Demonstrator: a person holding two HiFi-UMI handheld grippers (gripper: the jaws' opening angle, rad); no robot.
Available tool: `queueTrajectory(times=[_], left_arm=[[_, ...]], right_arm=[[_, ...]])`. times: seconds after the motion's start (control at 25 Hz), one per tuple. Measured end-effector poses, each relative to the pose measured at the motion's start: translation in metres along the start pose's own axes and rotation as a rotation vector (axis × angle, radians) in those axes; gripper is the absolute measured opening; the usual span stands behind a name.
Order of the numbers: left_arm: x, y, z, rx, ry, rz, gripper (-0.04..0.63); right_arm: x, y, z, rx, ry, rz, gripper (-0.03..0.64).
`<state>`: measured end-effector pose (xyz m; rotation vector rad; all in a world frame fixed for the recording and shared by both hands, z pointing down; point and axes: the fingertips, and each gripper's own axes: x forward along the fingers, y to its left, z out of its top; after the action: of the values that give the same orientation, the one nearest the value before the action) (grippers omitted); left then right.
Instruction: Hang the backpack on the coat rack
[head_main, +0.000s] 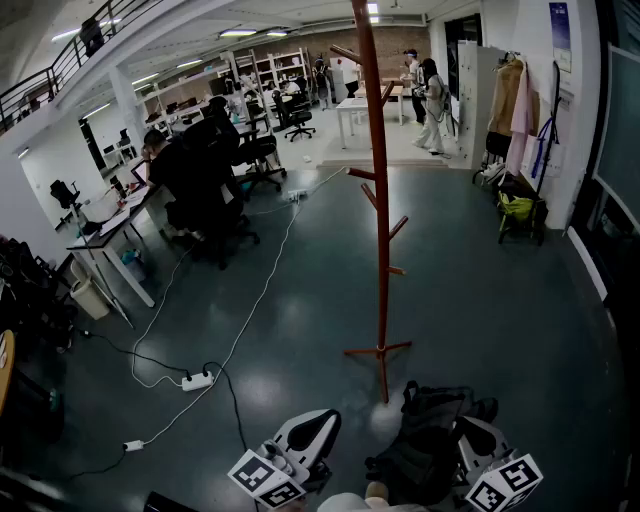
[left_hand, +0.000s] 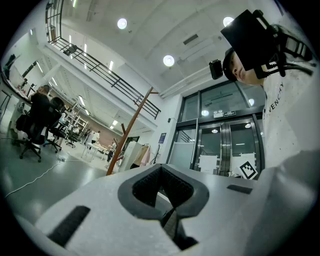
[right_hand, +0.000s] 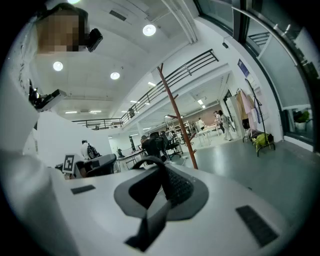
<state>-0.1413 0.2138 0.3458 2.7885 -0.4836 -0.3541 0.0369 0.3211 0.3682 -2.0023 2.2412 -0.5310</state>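
The coat rack is a tall red-brown pole with short pegs and a cross foot, standing on the dark floor ahead of me. It also shows as the slanted coat rack in the left gripper view and the distant coat rack in the right gripper view. The black backpack is low at the bottom edge, just short of the foot. My right gripper overlaps it and is shut on a black strap that loops above the jaws. My left gripper is left of the backpack, jaws closed, tilted upward.
Desks with seated people fill the left side. White cables and a power strip lie on the floor left of the rack. Hung coats and a green bag stand at the right wall. Glass doors are behind me.
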Motion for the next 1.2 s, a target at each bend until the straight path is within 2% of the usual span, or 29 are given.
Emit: queueTrajectory(times=[0.36,0.52,0.76,1.2], left_arm=[[0.023,0.044,-0.006,-0.037,0.016,0.050,0.009],[0.052,0.062,-0.017,-0.034,0.043,0.030,0.009],[0.102,0.106,-0.023,-0.080,0.049,0.015,0.009],[0.193,0.182,-0.013,-0.127,0.040,-0.057,0.009]], right_arm=[[0.062,-0.043,0.031,-0.016,-0.051,-0.029,0.031],[0.085,-0.064,0.038,-0.020,-0.055,-0.040,0.031],[0.123,-0.088,0.037,-0.010,-0.012,-0.075,0.031],[0.205,-0.132,0.061,0.006,0.032,-0.147,0.031]])
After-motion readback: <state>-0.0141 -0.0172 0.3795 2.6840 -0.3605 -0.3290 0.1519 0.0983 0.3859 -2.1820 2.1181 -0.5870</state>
